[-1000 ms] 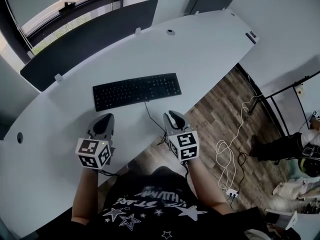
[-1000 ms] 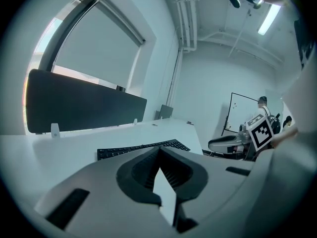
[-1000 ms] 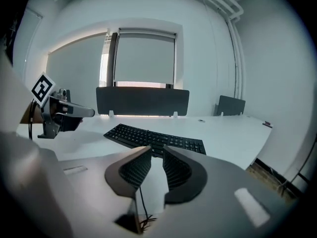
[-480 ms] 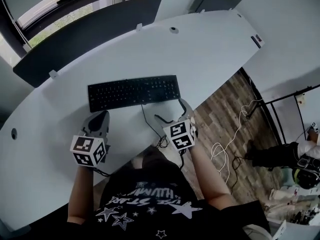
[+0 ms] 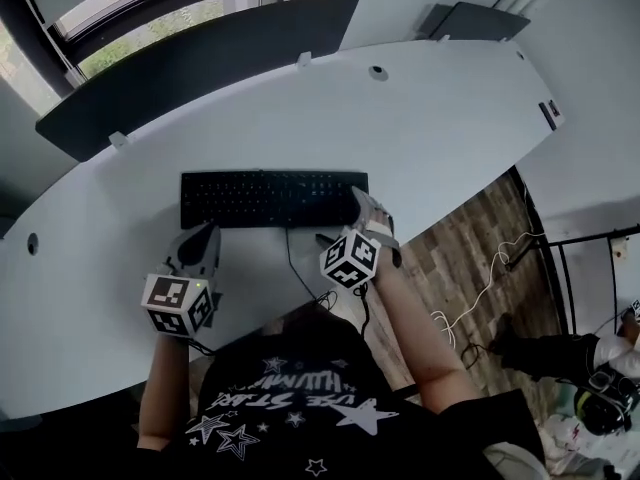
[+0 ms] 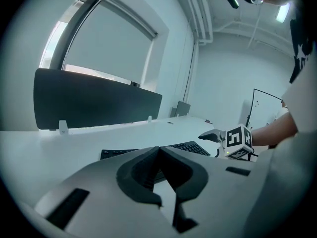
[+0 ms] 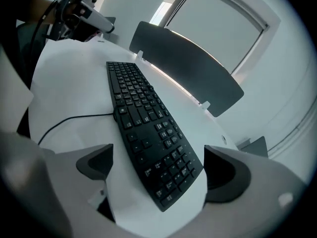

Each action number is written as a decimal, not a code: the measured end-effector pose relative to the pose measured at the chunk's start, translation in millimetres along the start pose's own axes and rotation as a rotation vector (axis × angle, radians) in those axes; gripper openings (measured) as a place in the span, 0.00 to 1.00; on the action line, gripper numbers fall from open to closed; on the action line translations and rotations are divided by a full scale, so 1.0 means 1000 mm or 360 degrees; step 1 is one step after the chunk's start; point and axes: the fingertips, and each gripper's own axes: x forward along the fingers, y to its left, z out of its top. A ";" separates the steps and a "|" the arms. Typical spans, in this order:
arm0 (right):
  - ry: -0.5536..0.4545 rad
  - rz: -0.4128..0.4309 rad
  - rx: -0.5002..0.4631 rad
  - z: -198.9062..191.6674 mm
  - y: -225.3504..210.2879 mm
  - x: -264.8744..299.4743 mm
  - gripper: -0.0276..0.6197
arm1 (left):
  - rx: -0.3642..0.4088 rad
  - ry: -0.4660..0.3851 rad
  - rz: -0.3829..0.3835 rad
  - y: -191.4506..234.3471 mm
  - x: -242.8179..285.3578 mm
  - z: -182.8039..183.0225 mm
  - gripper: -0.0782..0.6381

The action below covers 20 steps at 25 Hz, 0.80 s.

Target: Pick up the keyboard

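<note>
Black keyboard (image 5: 274, 199) is lying flat mid-desk (image 5: 450, 118), not yet lifted. Right gripper (image 5: 348, 224) has been rolling and dropping toward the keyboard's 3 o'clock end. Its jaws have just been opening wide and are straddling that end without pressing, so judged pre-grasp. Left gripper (image 5: 200, 248), clenched and empty, is hovering at the keyboard's 7 o'clock. Key legends are too small to read; no brand is showing.
</note>
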 end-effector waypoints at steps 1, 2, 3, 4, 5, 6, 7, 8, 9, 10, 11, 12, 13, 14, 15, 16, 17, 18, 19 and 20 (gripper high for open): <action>0.0000 0.0005 -0.0028 0.001 -0.002 0.005 0.87 | -0.0009 0.0000 0.0021 0.001 0.000 0.000 0.12; 0.0000 0.0013 -0.0054 0.002 -0.004 0.010 0.87 | -0.0017 -0.0001 0.0042 0.002 0.000 0.000 0.12; 0.0001 0.0029 -0.0078 0.003 -0.006 0.014 0.87 | -0.0027 -0.0004 0.0060 0.003 0.001 0.000 0.12; 0.0003 0.0053 -0.0101 0.004 -0.006 0.017 0.87 | -0.0036 -0.0009 0.0076 0.004 0.001 0.001 0.12; 0.0005 0.0080 -0.0125 0.006 -0.007 0.019 0.87 | -0.0046 -0.0013 0.0091 0.005 0.001 0.002 0.12; 0.0005 0.0106 -0.0154 0.007 -0.008 0.020 0.88 | -0.0055 -0.0016 0.0105 0.006 0.001 0.002 0.12; 0.0003 0.0131 -0.0190 0.009 -0.009 0.022 0.89 | -0.0062 -0.0019 0.0118 0.006 0.001 0.003 0.12; 0.0003 0.0159 -0.0231 0.011 -0.009 0.023 0.91 | -0.0066 -0.0020 0.0130 0.007 0.001 0.003 0.12; 0.0004 0.0194 -0.0274 0.013 -0.010 0.025 0.93 | -0.0069 -0.0022 0.0141 0.008 0.000 0.003 0.12; 0.0010 0.0238 -0.0313 0.015 -0.009 0.028 0.93 | -0.0071 -0.0024 0.0152 0.009 0.000 0.003 0.12; 0.0021 0.0290 -0.0347 0.016 -0.008 0.030 0.93 | -0.0072 -0.0026 0.0162 0.011 -0.001 0.003 0.12; 0.0038 0.0347 -0.0372 0.017 -0.007 0.033 0.93 | -0.0073 -0.0028 0.0171 0.013 -0.001 0.003 0.12; 0.0060 0.0407 -0.0387 0.017 -0.005 0.036 0.93 | -0.0076 -0.0029 0.0180 0.015 -0.002 0.003 0.12; 0.0088 0.0465 -0.0391 0.017 -0.004 0.038 0.93 | -0.0081 -0.0030 0.0191 0.016 -0.003 0.003 0.12; 0.0118 0.0522 -0.0387 0.016 -0.003 0.041 0.93 | -0.0086 -0.0032 0.0201 0.018 -0.003 0.003 0.12; 0.0145 0.0575 -0.0381 0.015 -0.002 0.042 0.93 | -0.0092 -0.0034 0.0211 0.018 -0.004 0.003 0.12; 0.0164 0.0624 -0.0377 0.016 -0.001 0.043 0.93 | -0.0097 -0.0036 0.0220 0.018 -0.005 0.003 0.12; 0.0174 0.0669 -0.0379 0.017 -0.001 0.043 0.93 | -0.0101 -0.0036 0.0227 0.018 -0.005 0.002 0.12; 0.0182 0.0708 -0.0386 0.018 0.000 0.044 0.93 | -0.0103 -0.0034 0.0232 0.018 -0.005 0.002 0.12; 0.0193 0.0742 -0.0396 0.018 0.001 0.045 0.94 | -0.0104 -0.0033 0.0237 0.019 -0.004 0.001 0.12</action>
